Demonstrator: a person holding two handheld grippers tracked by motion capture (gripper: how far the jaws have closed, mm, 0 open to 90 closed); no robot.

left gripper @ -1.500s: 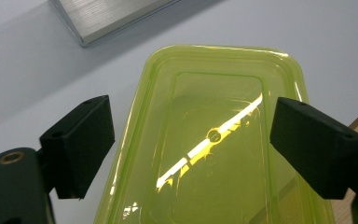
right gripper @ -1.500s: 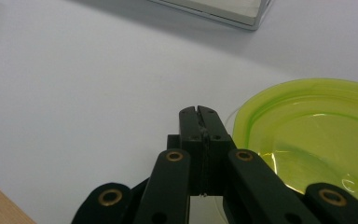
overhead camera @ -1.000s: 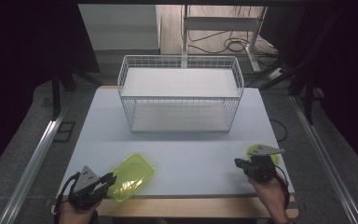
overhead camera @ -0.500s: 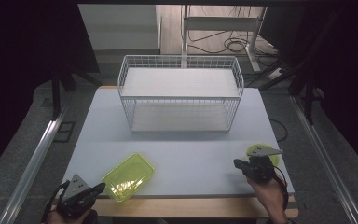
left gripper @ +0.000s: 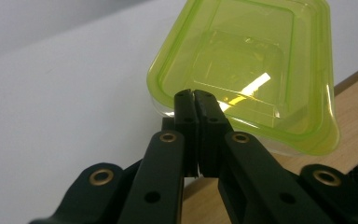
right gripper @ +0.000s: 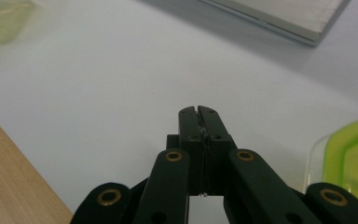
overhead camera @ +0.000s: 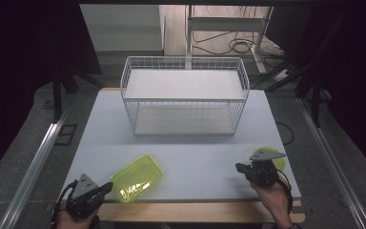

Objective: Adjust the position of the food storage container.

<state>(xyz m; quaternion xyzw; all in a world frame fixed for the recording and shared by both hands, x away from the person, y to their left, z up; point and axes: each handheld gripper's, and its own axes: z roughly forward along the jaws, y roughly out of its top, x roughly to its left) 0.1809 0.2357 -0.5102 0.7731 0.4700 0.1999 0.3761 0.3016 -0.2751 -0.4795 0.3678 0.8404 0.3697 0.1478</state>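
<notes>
Here, a white worktop (overhead camera: 195, 157) with a wooden front edge carries a white wire basket (overhead camera: 185, 98) at its far side. A yellow-green plastic container (overhead camera: 137, 176) lies near the front edge, left of centre. Just beside it, the left gripper (overhead camera: 106, 187) rests with its jaws pressed together, tips against the container's rim in the left gripper view. At front right, the right gripper (overhead camera: 239, 168) is likewise closed on nothing, a second yellow-green lid (overhead camera: 277, 161) just behind it.
</notes>
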